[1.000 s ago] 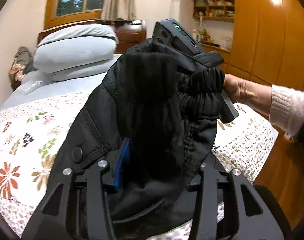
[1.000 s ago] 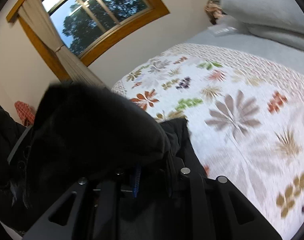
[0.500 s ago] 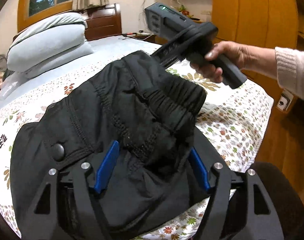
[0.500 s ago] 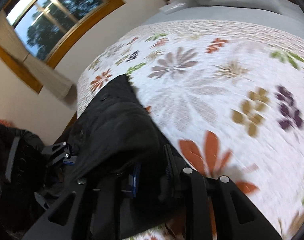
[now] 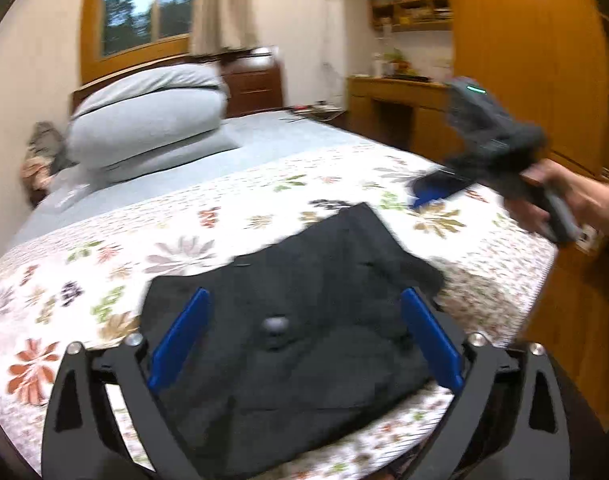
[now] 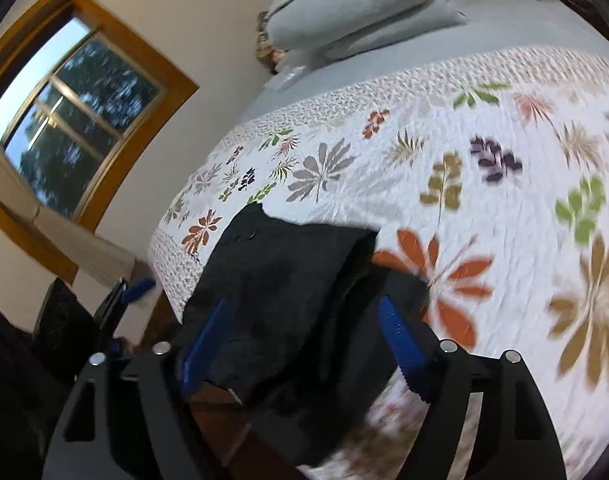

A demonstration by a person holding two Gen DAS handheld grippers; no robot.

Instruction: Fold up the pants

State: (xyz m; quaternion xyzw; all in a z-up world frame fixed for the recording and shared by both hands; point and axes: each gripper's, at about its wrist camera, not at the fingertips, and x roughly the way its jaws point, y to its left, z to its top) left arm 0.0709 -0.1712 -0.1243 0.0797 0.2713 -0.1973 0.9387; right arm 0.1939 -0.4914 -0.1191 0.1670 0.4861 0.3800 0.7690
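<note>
Warm wooden cupboards [image 5: 524, 60] and a wood-framed window [image 5: 144, 8] stand around a bed with a white quilt printed with coloured flowers [image 5: 104, 248], and grey pillows [image 5: 144, 120] are stacked at its far end. On the near edge of this quilt lies the black folded pants bundle [image 5: 304, 320], flat, with a round snap button on top. The left gripper [image 5: 304, 336] has just been opening; its blue jaws stand wide on both sides of the bundle and do not press it. The right gripper [image 6: 300, 344] has also just been opening, its jaws apart over the pants' right edge. A hand [image 5: 564, 200] holds it at the right.
</note>
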